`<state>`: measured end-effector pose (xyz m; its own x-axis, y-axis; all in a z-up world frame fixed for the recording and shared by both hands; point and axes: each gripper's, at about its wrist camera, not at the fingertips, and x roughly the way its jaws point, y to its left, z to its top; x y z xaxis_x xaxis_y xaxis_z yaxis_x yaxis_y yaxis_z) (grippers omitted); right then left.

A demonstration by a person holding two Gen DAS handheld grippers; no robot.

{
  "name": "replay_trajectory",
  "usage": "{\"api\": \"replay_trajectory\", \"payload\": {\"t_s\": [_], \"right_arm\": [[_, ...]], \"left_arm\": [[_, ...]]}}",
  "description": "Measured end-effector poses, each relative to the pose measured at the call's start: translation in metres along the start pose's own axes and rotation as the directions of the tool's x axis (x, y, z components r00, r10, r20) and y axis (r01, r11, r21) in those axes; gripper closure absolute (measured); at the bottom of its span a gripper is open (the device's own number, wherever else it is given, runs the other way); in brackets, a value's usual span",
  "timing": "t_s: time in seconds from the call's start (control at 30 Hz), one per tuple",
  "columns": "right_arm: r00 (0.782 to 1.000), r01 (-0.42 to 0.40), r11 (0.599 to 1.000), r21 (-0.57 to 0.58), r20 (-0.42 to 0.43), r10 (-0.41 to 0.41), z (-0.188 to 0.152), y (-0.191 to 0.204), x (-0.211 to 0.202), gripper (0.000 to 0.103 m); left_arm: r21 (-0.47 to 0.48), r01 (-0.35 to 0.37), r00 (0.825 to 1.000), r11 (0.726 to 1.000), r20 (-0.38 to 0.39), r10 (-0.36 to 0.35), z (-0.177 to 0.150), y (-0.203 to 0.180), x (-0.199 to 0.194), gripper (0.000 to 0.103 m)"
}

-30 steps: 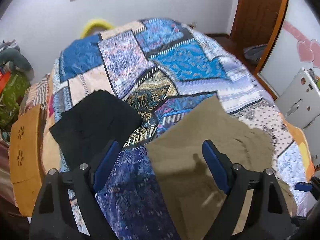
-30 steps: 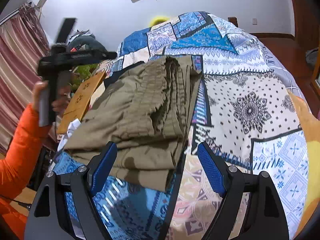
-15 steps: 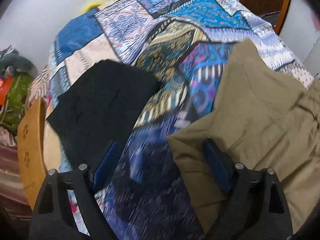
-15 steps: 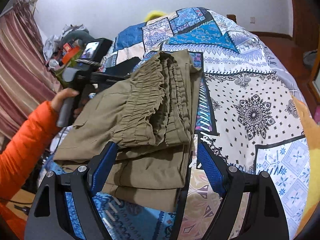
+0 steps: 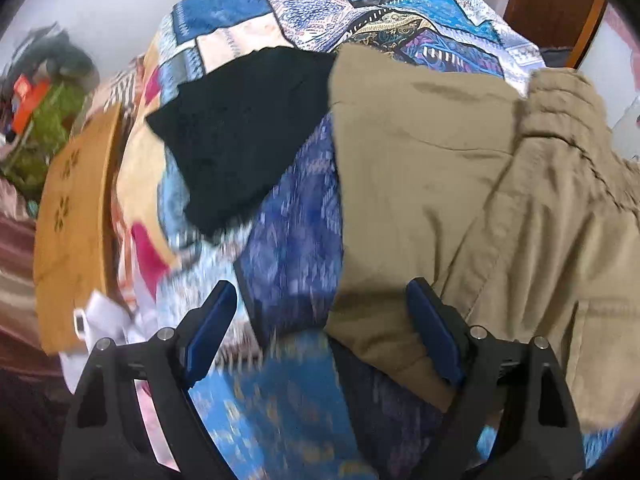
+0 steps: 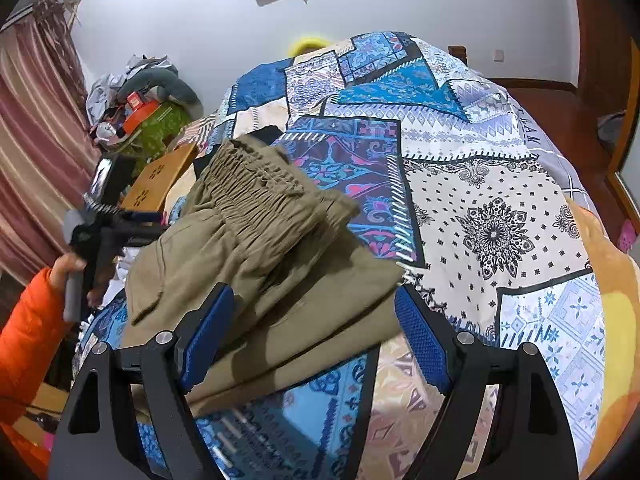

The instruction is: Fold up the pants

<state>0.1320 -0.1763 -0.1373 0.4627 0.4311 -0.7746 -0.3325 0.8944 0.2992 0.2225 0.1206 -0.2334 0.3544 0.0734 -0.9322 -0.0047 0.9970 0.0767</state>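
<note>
Folded khaki pants [image 5: 460,184] lie on the patchwork bedspread [image 5: 292,240]; in the right wrist view the pants [image 6: 260,264] show a gathered waistband on top. My left gripper [image 5: 324,332] is open and empty, with its right finger over the pants' near corner. My right gripper [image 6: 316,332] is open and empty, just above the pants' near edge. The left gripper also shows in the right wrist view [image 6: 120,220], held by a hand in an orange sleeve.
A folded black garment [image 5: 240,128] lies on the bed left of the pants. A wooden board [image 5: 72,216] stands at the bed's left side. Clutter [image 6: 136,108] is piled by the curtain. The bedspread [image 6: 500,200] stretches to the right.
My left gripper has moved down and right, closer to the pants' corner. The right gripper has moved nearer over the pants. The view is blurred by motion.
</note>
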Motion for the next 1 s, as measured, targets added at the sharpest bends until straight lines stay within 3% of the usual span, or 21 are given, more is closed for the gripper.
{"api": "replay_trajectory", "payload": {"t_s": [0.2, 0.33, 0.4, 0.5, 0.67, 0.83, 1.0], "right_arm": [[1.0, 0.0, 1.0, 0.004, 0.024, 0.0, -0.004, 0.004, -0.009, 0.023], [0.999, 0.017, 0.999, -0.036, 0.028, -0.016, -0.007, 0.009, -0.011, 0.023], [0.999, 0.04, 0.997, -0.062, 0.024, -0.039, -0.01, 0.009, -0.007, 0.023], [0.998, 0.063, 0.995, -0.078, -0.003, -0.064, -0.015, 0.006, 0.003, 0.035], [0.999, 0.053, 0.996, -0.07, 0.01, -0.053, -0.018, 0.001, 0.002, 0.041], [0.998, 0.058, 0.996, -0.065, 0.011, -0.058, -0.02, 0.002, 0.004, 0.041], [0.999, 0.041, 0.998, -0.054, 0.004, -0.041, -0.022, -0.002, 0.006, 0.043]], "left_arm": [[-0.05, 0.117, 0.993, 0.992, -0.003, -0.117, -0.032, -0.001, -0.022, 0.015], [-0.087, 0.215, 0.977, 0.973, 0.014, -0.215, -0.042, -0.012, -0.036, 0.016], [-0.072, 0.207, 0.978, 0.976, 0.036, -0.205, -0.04, -0.016, -0.044, 0.017], [-0.069, 0.15, 0.984, 0.986, 0.108, -0.142, -0.038, -0.012, -0.065, 0.017], [-0.051, 0.21, 0.96, 0.976, 0.199, -0.197, -0.04, -0.008, -0.106, 0.017], [0.036, 0.239, 0.958, 0.97, 0.157, -0.241, -0.044, -0.038, -0.097, 0.017], [0.091, 0.128, 0.982, 0.988, 0.127, -0.139, -0.049, -0.051, -0.072, 0.016]]}}
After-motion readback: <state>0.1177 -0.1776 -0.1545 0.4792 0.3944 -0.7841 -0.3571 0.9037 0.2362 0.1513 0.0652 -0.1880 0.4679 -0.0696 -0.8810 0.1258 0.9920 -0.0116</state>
